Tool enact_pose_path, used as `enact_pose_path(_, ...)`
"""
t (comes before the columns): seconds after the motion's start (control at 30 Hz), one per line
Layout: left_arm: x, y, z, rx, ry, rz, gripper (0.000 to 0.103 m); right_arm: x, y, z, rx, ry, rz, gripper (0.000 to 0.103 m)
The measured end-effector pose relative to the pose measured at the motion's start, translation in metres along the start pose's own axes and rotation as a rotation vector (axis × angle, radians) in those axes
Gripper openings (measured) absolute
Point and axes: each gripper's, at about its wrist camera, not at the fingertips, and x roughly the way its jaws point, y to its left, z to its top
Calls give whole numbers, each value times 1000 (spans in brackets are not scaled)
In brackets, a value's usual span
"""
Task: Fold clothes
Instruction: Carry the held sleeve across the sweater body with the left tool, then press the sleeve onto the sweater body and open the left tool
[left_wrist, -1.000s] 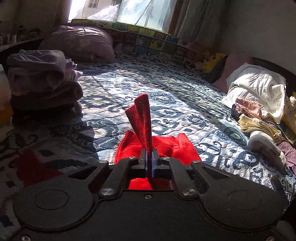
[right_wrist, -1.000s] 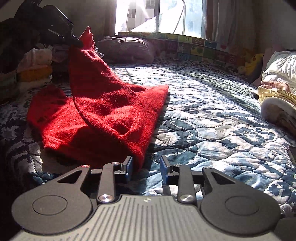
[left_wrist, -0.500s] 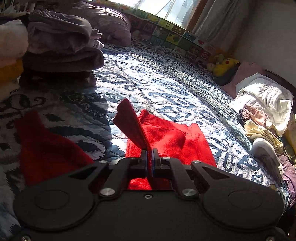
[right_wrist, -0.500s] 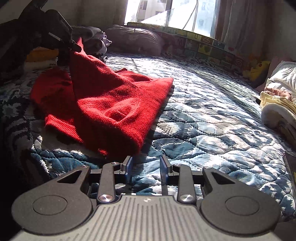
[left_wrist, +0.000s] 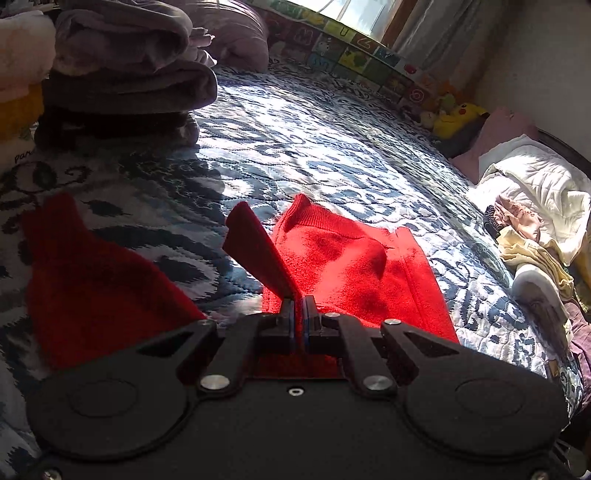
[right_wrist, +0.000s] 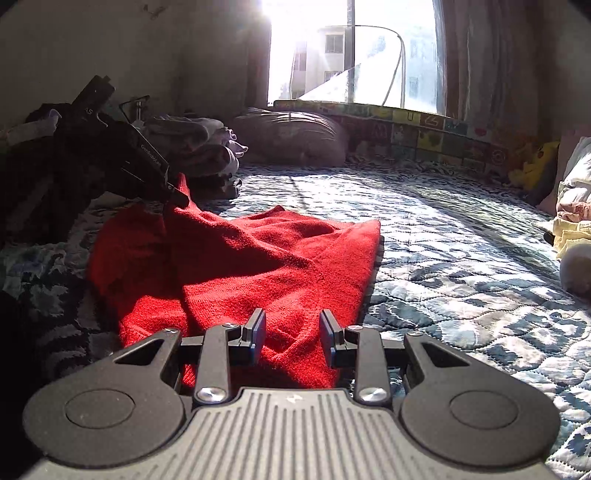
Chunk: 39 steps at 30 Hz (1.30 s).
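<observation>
Red and soft, the sweater lies on the blue bed cover near the bed's front edge. The left gripper pinches one sweater corner tight. The right gripper sits wide open over the sweater, holding nothing

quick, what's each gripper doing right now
left gripper: shut on the red sweater
right gripper: open, holding nothing
</observation>
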Motion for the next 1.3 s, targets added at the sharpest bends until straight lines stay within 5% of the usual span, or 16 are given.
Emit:
enact_pose_path(0.13, 9, -8, 19, -50, -13, -40, 3, -3, -2, -5, 16, 4, 30, 35)
enact_pose_path(0.33, 32, -38, 42, -73, -8, -66, 3, -12, 5, -6, -16, -4, 69, 53)
enact_pose_path(0.5, 54, -70, 53, -103, 3, -122, 3, -18, 17, 0, -118, -125, -5, 53)
enact_pose_path(0.67, 77, -104, 59, -90, 18, -130, 3, -4, 11, -1, -67, -59, 43, 51)
enact_pose_path(0.83, 112, -121, 57, -81, 60, -59, 3, -2, 7, -3, -57, -30, 63, 50)
enact_pose_path(1.3, 183, -187, 18, 274, 62, 135, 3, 0, 5, -3, -31, -12, 73, 50)
